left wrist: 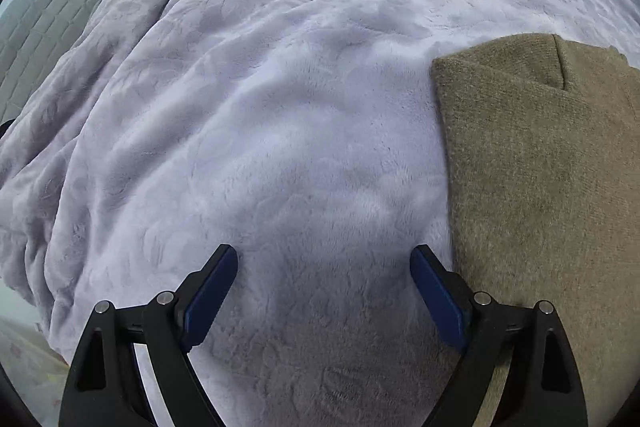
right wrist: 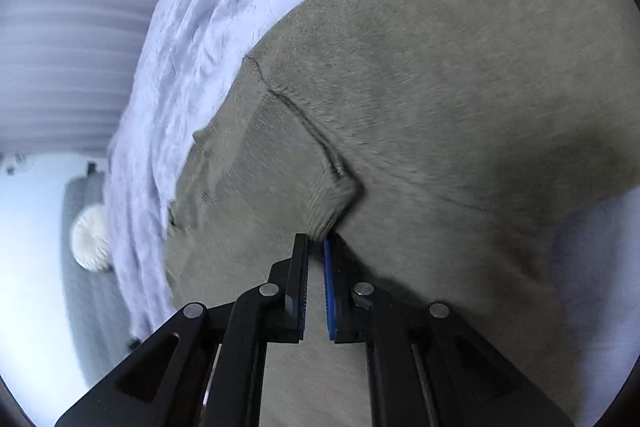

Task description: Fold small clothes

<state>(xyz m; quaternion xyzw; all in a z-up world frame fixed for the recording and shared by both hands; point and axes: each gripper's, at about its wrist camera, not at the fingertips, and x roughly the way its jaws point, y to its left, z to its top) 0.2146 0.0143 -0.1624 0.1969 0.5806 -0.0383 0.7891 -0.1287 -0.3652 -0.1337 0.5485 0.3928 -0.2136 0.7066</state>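
Left wrist: garment (left wrist: pixel 552 179) lengthwise (folded)

The left gripper (left wrist: pixel 324 255) points steeply down, its black jaws spread wide and empty. The right gripper (right wrist: pixel 316 239) is pinched closed on a fold of olive knit garment (right wrist: pixel 440 99).

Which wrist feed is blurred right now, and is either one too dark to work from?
Right wrist view: smeared at the left edge, the round cushion a blur, though the brown garment at the right gripper stays readable. Left wrist view: sharp, evenly lit, soft shadow under the left gripper. Neither too dark.
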